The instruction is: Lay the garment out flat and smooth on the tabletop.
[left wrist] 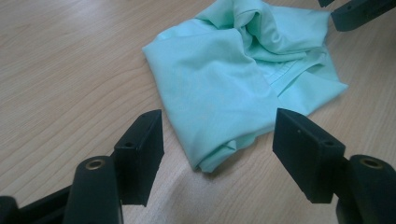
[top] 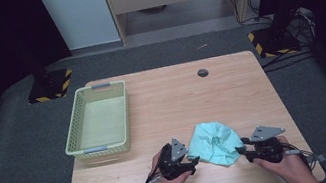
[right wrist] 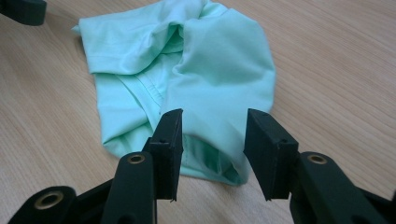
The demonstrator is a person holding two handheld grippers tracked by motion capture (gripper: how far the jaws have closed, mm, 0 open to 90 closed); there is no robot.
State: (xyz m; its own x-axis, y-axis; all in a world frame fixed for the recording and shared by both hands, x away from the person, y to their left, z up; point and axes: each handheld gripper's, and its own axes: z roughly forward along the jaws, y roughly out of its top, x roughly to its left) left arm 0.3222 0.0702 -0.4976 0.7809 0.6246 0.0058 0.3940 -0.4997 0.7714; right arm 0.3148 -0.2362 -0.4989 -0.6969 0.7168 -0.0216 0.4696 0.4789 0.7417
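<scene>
Crumpled mint-green cloth [top: 215,143] lies on the worktop [top: 172,100] between the left gripper [top: 194,159] and right gripper [top: 242,147]; both have jaws apart at its edges, gripping nothing.

High view overhead; gripper views close, sharing the cloth [left wrist: 233,84].

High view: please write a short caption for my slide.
Two open grippers, left and right, flank a crumpled green cloth; a basket waits nearby.

No readable text, labels, brands or numbers anywhere; black-and-yellow hazard stripes [top: 66,84] mark the stand bases at upper left and upper right
</scene>
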